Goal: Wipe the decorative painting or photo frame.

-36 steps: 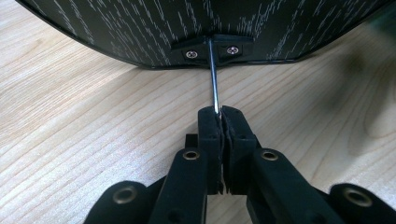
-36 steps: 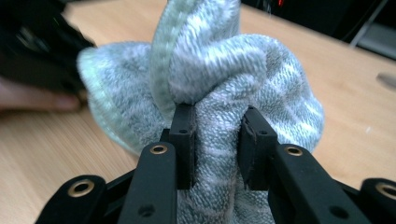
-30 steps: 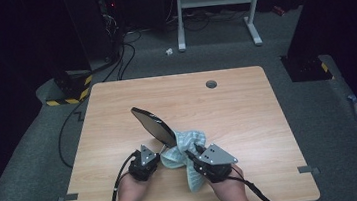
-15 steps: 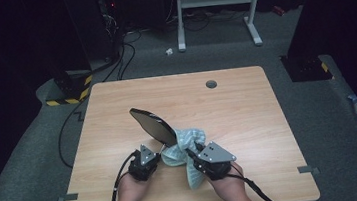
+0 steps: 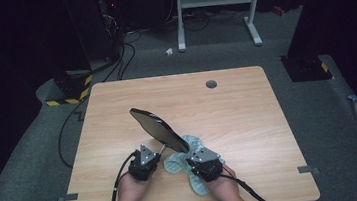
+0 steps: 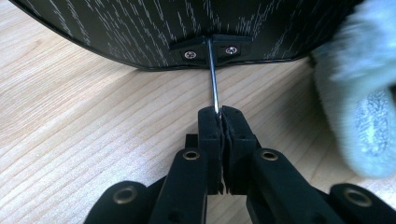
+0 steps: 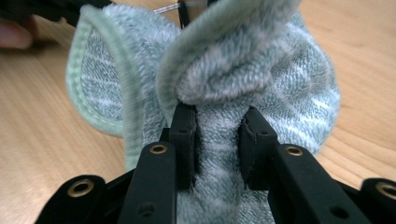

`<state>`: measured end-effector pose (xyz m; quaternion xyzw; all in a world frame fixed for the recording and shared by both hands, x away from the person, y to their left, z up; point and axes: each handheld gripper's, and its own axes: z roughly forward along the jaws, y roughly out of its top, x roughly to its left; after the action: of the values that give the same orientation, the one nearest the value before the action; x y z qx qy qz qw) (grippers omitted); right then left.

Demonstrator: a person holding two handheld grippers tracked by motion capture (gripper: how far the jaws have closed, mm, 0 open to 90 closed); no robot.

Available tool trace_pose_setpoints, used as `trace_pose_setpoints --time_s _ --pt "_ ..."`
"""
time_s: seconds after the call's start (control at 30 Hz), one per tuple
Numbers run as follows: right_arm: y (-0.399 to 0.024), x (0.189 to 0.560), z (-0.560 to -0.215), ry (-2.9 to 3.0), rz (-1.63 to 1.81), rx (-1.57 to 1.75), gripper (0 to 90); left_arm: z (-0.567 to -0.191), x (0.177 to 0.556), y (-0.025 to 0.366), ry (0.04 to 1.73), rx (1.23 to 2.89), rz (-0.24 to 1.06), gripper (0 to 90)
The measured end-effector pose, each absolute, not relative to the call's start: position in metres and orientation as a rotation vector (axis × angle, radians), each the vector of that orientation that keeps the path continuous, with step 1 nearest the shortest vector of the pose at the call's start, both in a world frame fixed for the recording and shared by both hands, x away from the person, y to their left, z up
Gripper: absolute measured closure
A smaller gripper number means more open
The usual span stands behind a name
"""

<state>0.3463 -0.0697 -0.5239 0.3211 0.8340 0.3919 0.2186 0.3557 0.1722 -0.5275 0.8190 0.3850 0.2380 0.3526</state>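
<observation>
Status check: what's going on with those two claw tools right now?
Left gripper shut on thin metal rod of dark oval panel, panel tilted up. Right gripper shut on green towel. Nothing blocking.

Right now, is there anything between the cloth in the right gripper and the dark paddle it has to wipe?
Nothing visible: the cloth, clamped in the right gripper, lies directly beside the paddle, which the left gripper holds by its thin rod.

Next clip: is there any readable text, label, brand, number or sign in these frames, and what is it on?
No readable text in these frames.
Black paddle: white streak pattern on its back, two screws, no lettering.
Green cloth: plain terry, no tag in sight.
Yellow-black hazard stripes on the floor beside the table: a warning marking, no words.
</observation>
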Motion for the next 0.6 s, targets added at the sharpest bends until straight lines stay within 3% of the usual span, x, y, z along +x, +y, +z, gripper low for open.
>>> trace_pose_setpoints --time_s 0.6 --pt "-0.071 0.345 -0.509 2.296 1.096 0.887 69.4 -0.527 0.357 0.173 0.997 2.114 0.616 86.8"
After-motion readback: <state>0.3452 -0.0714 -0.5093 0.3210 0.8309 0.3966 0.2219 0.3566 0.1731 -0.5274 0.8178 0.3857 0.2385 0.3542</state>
